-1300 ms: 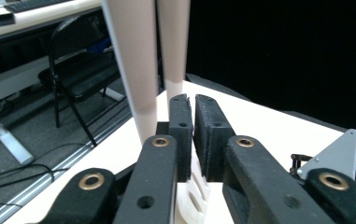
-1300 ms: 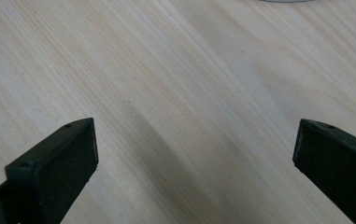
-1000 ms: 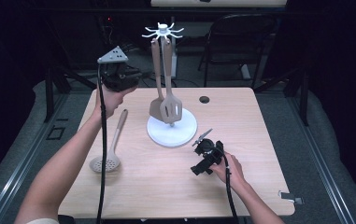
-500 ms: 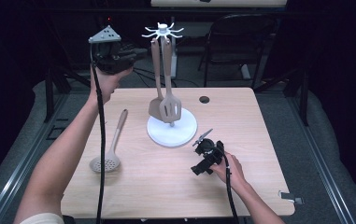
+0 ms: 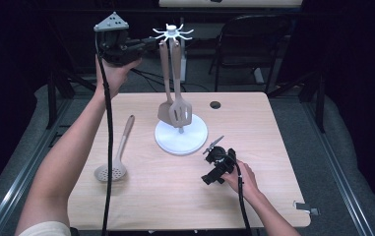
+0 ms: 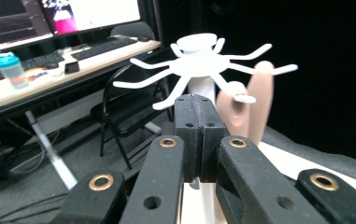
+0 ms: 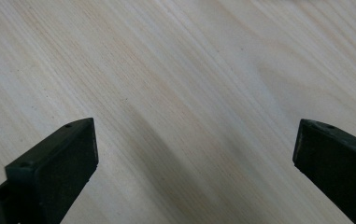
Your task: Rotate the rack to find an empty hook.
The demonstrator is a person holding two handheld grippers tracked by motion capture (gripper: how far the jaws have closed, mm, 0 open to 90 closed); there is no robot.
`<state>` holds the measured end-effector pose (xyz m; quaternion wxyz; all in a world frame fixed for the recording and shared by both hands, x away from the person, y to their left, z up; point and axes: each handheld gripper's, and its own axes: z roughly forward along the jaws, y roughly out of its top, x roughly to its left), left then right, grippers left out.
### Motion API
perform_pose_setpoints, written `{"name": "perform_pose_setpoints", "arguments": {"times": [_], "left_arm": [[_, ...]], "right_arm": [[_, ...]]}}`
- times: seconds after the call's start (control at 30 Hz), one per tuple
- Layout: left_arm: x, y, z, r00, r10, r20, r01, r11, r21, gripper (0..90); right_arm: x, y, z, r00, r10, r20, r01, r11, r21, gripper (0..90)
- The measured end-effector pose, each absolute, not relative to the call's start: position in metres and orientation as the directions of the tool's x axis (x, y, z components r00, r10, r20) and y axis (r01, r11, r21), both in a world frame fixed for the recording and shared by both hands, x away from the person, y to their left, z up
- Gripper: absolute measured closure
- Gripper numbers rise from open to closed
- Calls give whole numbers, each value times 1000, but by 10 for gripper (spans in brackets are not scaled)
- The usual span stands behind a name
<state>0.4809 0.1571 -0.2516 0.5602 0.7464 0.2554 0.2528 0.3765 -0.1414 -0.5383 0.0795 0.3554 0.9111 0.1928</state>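
Observation:
A white utensil rack [image 5: 181,135] stands mid-table, its round base under a post with spider-like hooks [image 5: 172,33] on top. Two tan spatulas hang from it, one solid [image 5: 165,110] and one slotted [image 5: 180,112]. A tan skimmer spoon [image 5: 118,152] lies on the table to the left. My left gripper [image 5: 150,44] is held high beside the hooks, jaws shut on nothing; in the left gripper view its tips [image 6: 196,100] sit just below the hooks [image 6: 199,63], with a spatula handle [image 6: 259,102] behind. My right gripper [image 5: 217,167] rests on the table, open [image 7: 194,149] over bare wood.
The wooden table [image 5: 273,196] has a small black round hole [image 5: 215,104] at the back right. A folding chair [image 5: 254,44] stands behind it. A desk [image 6: 49,74] with monitors, a keyboard and a bottle [image 6: 10,70] lies farther back. A small clip [image 5: 305,207] sits at the front right corner.
My left gripper has risen from beside the spatula handles to the height of the rack's hooks, still shut. The right gripper has stayed in place.

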Motion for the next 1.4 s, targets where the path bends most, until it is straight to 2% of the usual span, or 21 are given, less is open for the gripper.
{"name": "perform_pose_setpoints", "arguments": {"times": [0.6,1.4], "left_arm": [[499,154,-251,696,713,86,118,-231,966,898],[457,163,-251,736,663,138,47,-253,966,898]], "right_arm": [[377,-141,-539,-740,673,-13,614,682,398,0],[376,-140,-539,-742,671,-17,611,686,395,0]]}}
